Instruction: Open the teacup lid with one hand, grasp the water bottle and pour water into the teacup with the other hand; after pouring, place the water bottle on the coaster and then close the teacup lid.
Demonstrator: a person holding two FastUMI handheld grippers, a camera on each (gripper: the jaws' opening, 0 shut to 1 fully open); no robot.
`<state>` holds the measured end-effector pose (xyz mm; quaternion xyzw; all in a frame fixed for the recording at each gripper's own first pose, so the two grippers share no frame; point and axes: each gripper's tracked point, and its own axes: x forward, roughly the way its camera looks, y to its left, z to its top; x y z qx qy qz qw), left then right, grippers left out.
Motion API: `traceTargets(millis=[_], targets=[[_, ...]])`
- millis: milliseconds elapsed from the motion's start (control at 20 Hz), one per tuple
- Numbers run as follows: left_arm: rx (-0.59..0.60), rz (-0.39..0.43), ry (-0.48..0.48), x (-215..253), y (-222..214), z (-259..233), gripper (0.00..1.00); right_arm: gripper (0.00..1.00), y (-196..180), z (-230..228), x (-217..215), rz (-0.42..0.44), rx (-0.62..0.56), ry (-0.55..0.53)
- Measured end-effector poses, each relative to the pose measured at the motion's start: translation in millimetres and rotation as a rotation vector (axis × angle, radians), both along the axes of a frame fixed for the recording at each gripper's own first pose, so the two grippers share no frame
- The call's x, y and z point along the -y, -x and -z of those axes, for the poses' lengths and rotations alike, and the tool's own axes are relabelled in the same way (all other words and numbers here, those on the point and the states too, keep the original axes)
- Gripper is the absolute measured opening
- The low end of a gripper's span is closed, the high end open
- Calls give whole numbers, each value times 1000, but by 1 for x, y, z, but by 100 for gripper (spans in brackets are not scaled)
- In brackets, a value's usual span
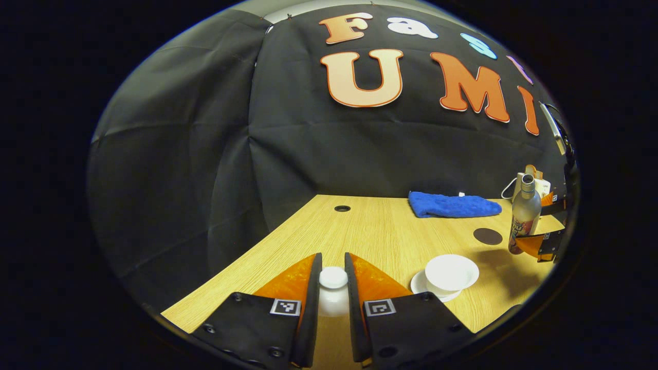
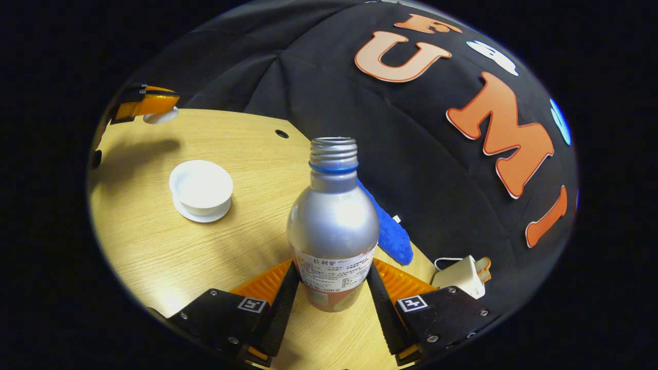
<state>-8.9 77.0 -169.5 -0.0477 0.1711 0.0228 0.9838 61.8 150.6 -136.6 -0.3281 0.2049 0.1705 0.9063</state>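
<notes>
- While my left gripper [image 1: 333,288] clamps the teacup lid [image 1: 333,277] at lower centre, the open teacup [image 1: 451,274] sits lower right.
- My right gripper [image 2: 333,295] grips the uncapped water bottle [image 2: 333,226] mid-frame.
- Coaster [image 1: 487,236] lies right, near a blue cloth [image 1: 452,204].

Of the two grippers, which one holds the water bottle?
The right gripper holds it: its fingers press on both sides of the silver water bottle. The left gripper instead holds the white teacup lid.
</notes>
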Motion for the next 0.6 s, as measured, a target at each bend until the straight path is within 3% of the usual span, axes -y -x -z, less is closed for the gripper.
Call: traceTargets(millis=[600], targets=[[-36,-32,-7,-20,6,17,31,77,-22,1,-17,-71,146,259]])
